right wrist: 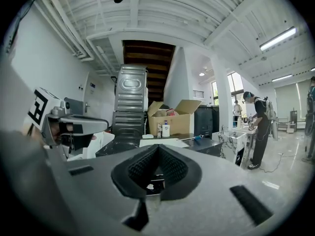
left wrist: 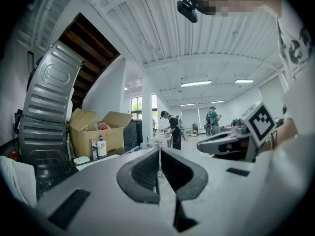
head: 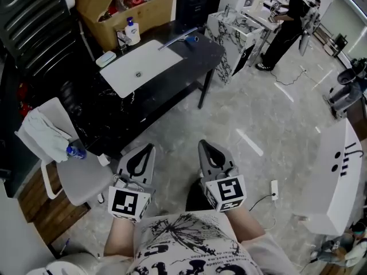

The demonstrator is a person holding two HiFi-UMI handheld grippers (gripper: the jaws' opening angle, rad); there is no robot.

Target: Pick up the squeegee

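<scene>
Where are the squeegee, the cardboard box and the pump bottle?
squeegee (head: 192, 38), head view, on its blue handle end.
cardboard box (head: 150, 13), head view, on its front wall.
pump bottle (head: 132, 33), head view, on its white body.

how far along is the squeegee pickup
Done: nothing yet; the squeegee lies untouched on the black table, beside the white sink. In hand: nothing; the left gripper and right gripper are both shut and empty, well short of the table. Left: reach over, open a gripper, grip and lift it.

light: bright, from ceiling strip lights (left wrist: 196, 83) | glare: streaks on glossy floor (head: 250, 142) | gripper views: fisheye bend, black corners | head view: sharp
</scene>
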